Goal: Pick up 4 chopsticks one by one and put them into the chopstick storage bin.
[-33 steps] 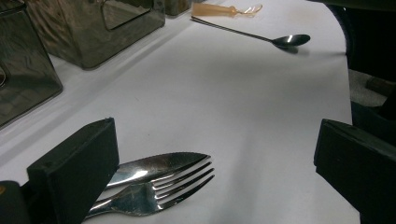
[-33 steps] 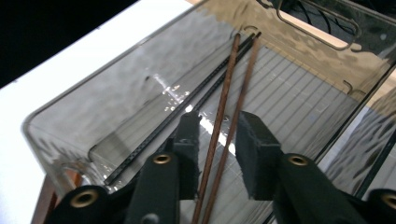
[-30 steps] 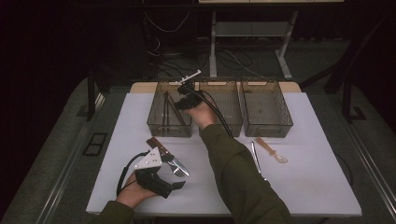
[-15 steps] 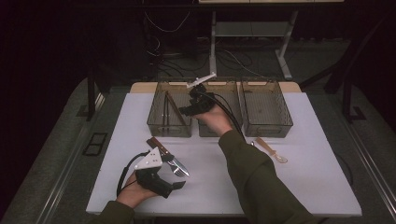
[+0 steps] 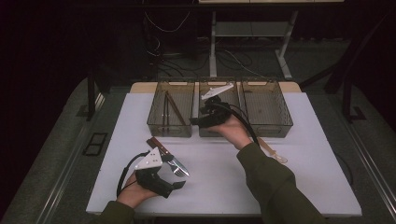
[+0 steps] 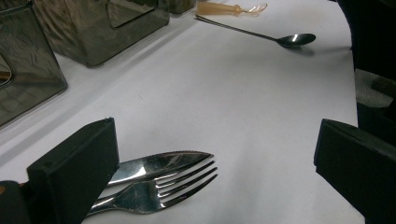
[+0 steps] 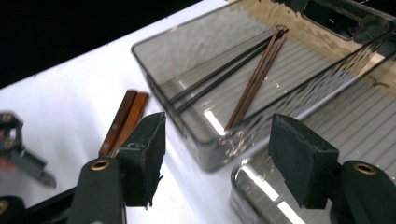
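Note:
A steel knife (image 6: 154, 164) and fork (image 6: 159, 186) with brown handles (image 7: 122, 122) lie side by side on the white table. My left gripper (image 6: 215, 140) rests low over them, open wide, with the blade and tines beside its left jaw. It sits at the table's near left (image 5: 175, 175). My right gripper (image 5: 198, 120) hangs at the front of the middle bin (image 5: 217, 133). Its jaws (image 7: 219, 144) have just been opening and nothing is between them. Beyond them, chopsticks (image 7: 252, 79) lie in the left bin (image 5: 159, 123).
Three clear bins stand in a row at the back; the right bin (image 5: 275, 126) is beside the middle one. A long spoon (image 6: 280, 36) and a tan-handled utensil (image 6: 224, 8) lie on the table near the right forearm (image 5: 275, 186).
The right hand has carried its gripper from above the left bin rightward and nearer, to the middle bin's front. The left gripper, knife and fork have stayed put.

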The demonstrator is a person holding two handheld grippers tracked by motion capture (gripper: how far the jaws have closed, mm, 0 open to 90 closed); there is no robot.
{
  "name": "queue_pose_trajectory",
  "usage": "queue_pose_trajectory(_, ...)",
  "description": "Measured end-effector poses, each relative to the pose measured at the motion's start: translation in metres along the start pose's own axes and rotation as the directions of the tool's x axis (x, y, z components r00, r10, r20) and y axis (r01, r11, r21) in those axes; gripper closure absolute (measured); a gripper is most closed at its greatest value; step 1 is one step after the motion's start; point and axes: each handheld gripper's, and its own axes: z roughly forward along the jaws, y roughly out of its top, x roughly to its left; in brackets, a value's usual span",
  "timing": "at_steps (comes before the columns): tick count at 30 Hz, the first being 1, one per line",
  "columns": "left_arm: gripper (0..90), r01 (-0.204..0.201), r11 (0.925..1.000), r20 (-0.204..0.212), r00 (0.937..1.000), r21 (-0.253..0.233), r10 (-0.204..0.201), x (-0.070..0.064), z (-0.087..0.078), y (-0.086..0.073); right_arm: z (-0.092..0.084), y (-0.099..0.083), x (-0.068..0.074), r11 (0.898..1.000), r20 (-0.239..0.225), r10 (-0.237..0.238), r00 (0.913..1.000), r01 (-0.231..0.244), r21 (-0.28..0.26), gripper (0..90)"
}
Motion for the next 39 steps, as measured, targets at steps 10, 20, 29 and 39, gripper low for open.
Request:
queue_pose_trajectory(10,0.0,0.005,1.0000,0.001,1.0000,-0.003,-0.005,0.000,0.001,0.000,-0.027,-0.027,0.002,1.000,-0.051,-0.024,0.9984,0.023,-0.019,35.9)
queue_pose_trajectory(20,0.0,0.008,1.0000,-0.001,1.0000,-0.003,-0.008,-0.001,0.002,0.000,-0.052,-0.062,-0.001,0.998,-0.078,-0.048,0.9958,0.045,-0.043,34.8)
queue_pose_trajectory(29,0.0,0.004,1.0000,-0.003,1.0000,-0.001,-0.004,-0.001,0.001,0.000,-0.075,-0.091,-0.007,0.998,-0.078,-0.022,0.9967,0.017,-0.064,34.6)
queue_pose_trajectory(39,0.0,0.007,1.0000,-0.005,1.0000,-0.006,-0.007,-0.002,0.000,0.000,-0.092,-0.116,-0.012,0.999,-0.069,-0.011,0.9976,0.008,-0.049,33.9)
